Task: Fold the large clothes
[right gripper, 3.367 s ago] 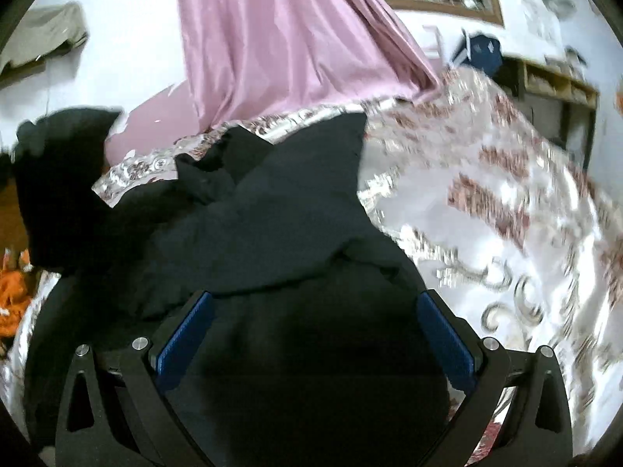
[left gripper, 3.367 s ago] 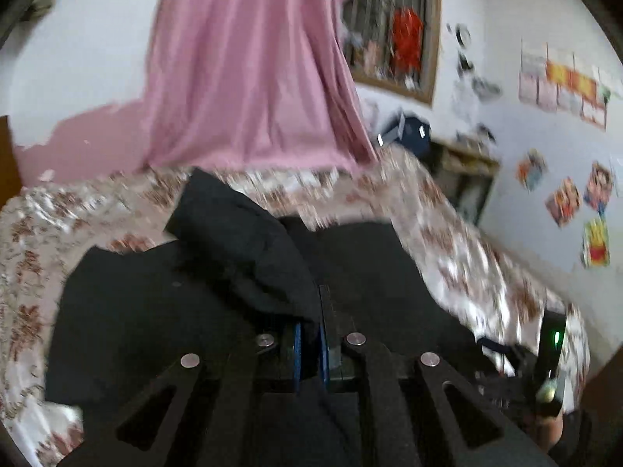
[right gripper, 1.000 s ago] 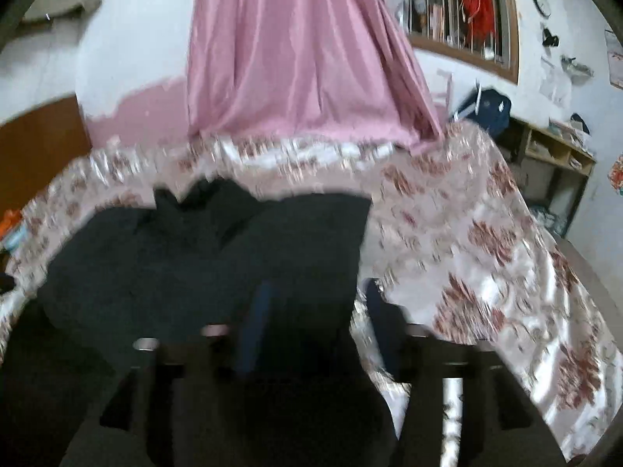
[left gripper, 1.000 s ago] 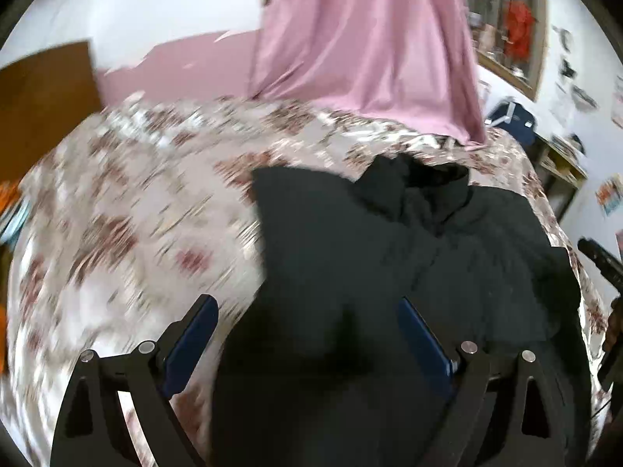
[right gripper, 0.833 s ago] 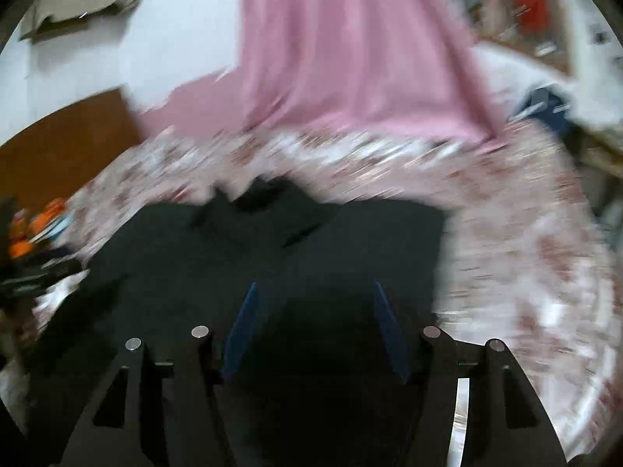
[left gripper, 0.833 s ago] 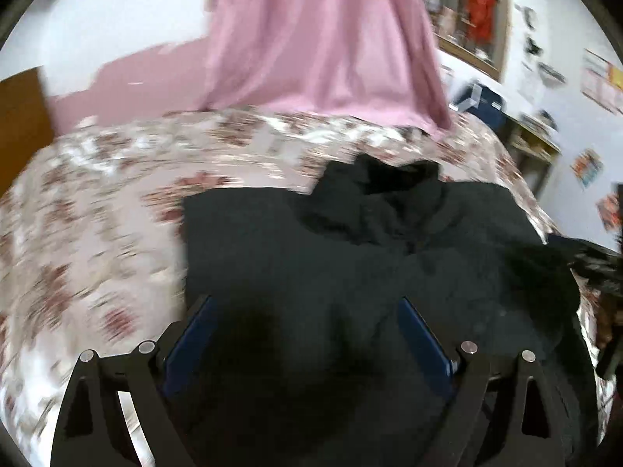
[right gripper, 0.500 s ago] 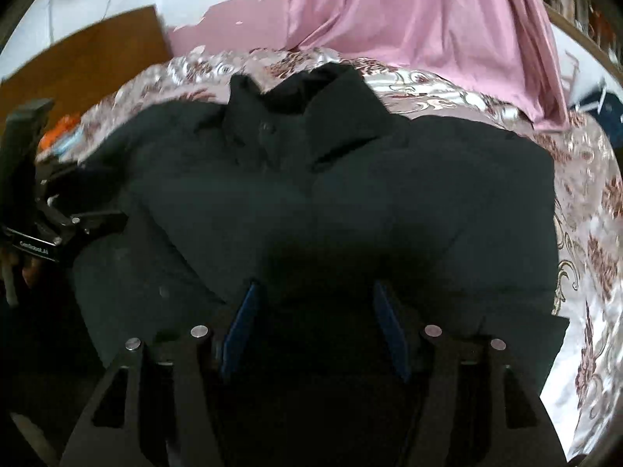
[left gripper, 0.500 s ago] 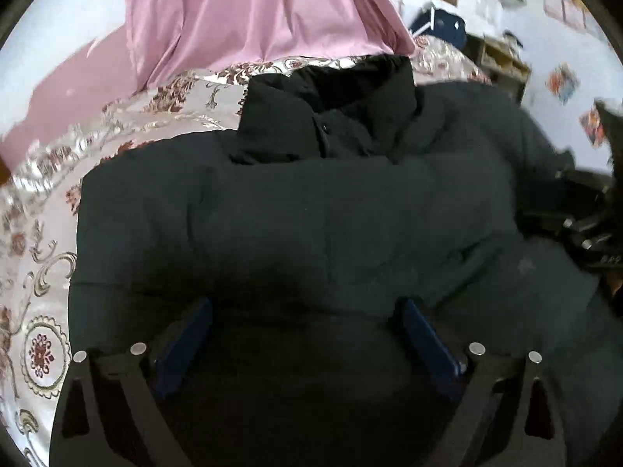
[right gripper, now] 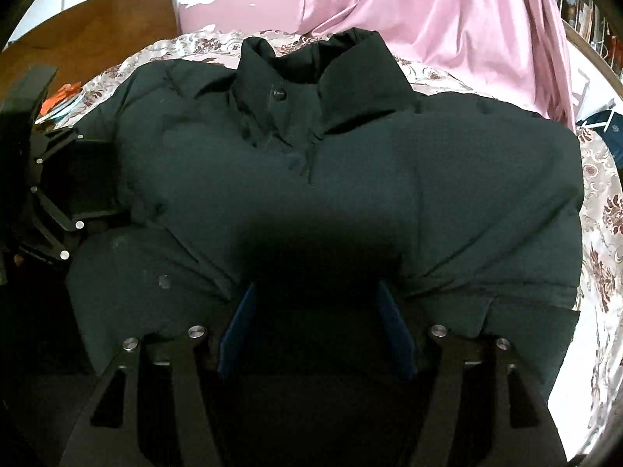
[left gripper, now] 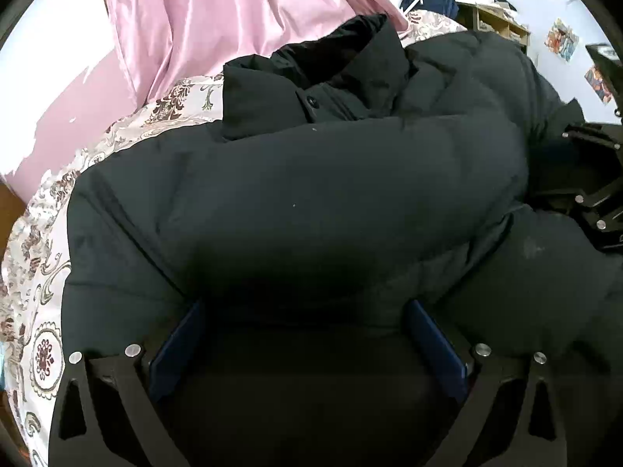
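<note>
Black padded fabric fills nearly the whole left wrist view: a puffy jacket (left gripper: 311,202) lies spread on a bed covered by a shiny floral bedspread (left gripper: 43,272). The left gripper (left gripper: 307,334) points down into the jacket's lower body, and its jaws have just been opening; they stand wide, blue pads (left gripper: 175,346) resting at either side of a broad swell of cloth that lies between them, unclamped. Ahead of the fingers the stand-up collar (left gripper: 331,74) rises, with a dark button (left gripper: 311,100) at its throat. Beyond the collar hangs a pink curtain (left gripper: 233,11). To the right, the right gripper (left gripper: 595,198) shows as black struts with silver bolts against the jacket's sleeve. Small posters (left gripper: 562,44) hang on the far wall; nothing on them can be read.

From the right wrist view, the same jacket (right gripper: 389,179) lies directly under and ahead of the right gripper (right gripper: 315,323). Its jaws have just been opening too, though narrower than the other pair; a dark fold of jacket sits between the blue pads (right gripper: 235,330), and whether they still press on it I cannot tell. The collar (right gripper: 311,62) and its button (right gripper: 278,95) lie straight ahead. At far left the left gripper (right gripper: 54,198) rests beside the sleeve. A wooden headboard (right gripper: 85,31) stands beyond. No brand or label shows on the jacket.
</note>
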